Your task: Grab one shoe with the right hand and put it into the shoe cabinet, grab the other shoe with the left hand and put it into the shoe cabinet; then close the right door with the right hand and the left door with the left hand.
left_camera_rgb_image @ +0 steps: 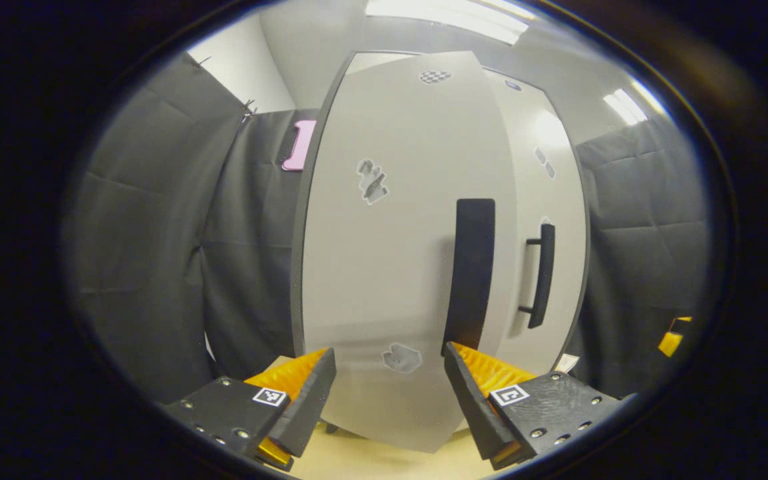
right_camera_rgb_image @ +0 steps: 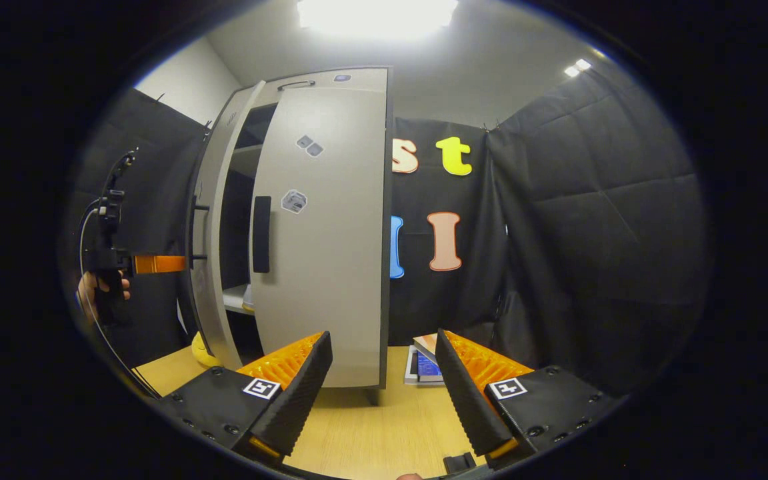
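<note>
The grey shoe cabinet's left door (left_camera_rgb_image: 391,267) stands close in front of my left gripper (left_camera_rgb_image: 389,373), which is open with nothing between its fingers. That door's black handle (left_camera_rgb_image: 471,273) rises just above the right-hand finger. Beyond it is the right door (left_camera_rgb_image: 551,187) with its own handle (left_camera_rgb_image: 543,273). In the right gripper view both doors, left (right_camera_rgb_image: 207,267) and right (right_camera_rgb_image: 324,233), stand ajar with a dark gap showing shelves (right_camera_rgb_image: 245,160). A pale shape (right_camera_rgb_image: 237,298) lies on a lower shelf; I cannot tell what it is. My right gripper (right_camera_rgb_image: 382,353) is open over the table, apart from the cabinet.
A hand (right_camera_rgb_image: 94,288) holds the left gripper (right_camera_rgb_image: 157,265) against the outside of the left door by its handle. A stack of books (right_camera_rgb_image: 424,363) lies on the wooden table (right_camera_rgb_image: 371,427) right of the cabinet. A yellow object (right_camera_rgb_image: 203,350) sits at the cabinet's foot. Black cloth walls surround the booth.
</note>
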A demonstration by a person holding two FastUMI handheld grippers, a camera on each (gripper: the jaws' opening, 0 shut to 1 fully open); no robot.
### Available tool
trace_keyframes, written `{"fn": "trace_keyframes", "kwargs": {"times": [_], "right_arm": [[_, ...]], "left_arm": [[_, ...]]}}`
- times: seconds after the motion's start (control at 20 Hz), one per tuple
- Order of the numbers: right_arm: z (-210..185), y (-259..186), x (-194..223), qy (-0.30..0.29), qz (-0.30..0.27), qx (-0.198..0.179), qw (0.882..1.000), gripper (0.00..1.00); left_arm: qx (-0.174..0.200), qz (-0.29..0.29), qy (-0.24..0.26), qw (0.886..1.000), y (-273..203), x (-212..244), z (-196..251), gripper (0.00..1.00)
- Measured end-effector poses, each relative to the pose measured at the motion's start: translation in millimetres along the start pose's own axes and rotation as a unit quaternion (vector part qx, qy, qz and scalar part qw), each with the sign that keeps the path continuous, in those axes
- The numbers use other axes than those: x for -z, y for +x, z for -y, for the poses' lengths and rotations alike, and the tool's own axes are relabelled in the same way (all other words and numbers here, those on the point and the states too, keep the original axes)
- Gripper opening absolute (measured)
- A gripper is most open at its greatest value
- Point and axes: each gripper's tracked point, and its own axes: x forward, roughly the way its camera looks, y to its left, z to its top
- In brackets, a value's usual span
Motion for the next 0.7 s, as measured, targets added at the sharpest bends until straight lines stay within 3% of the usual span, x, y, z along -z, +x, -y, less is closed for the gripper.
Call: {"fn": "trace_keyframes", "kwargs": {"times": [0.05, 0.7], "right_arm": [[-3, -1, -4, 0.000, 0.004, -0.003, 1.000, 0.98], [-40, -54, -31, 0.003, 0.033, -0.030, 0.999, 0.98]], "left_arm": [[0.000, 0.002, 0.009, 1.000, -11, -3, -2, 0.94], [-0.008, 0.025, 0.050, 0.998, -166, -27, -35, 0.91]]}}
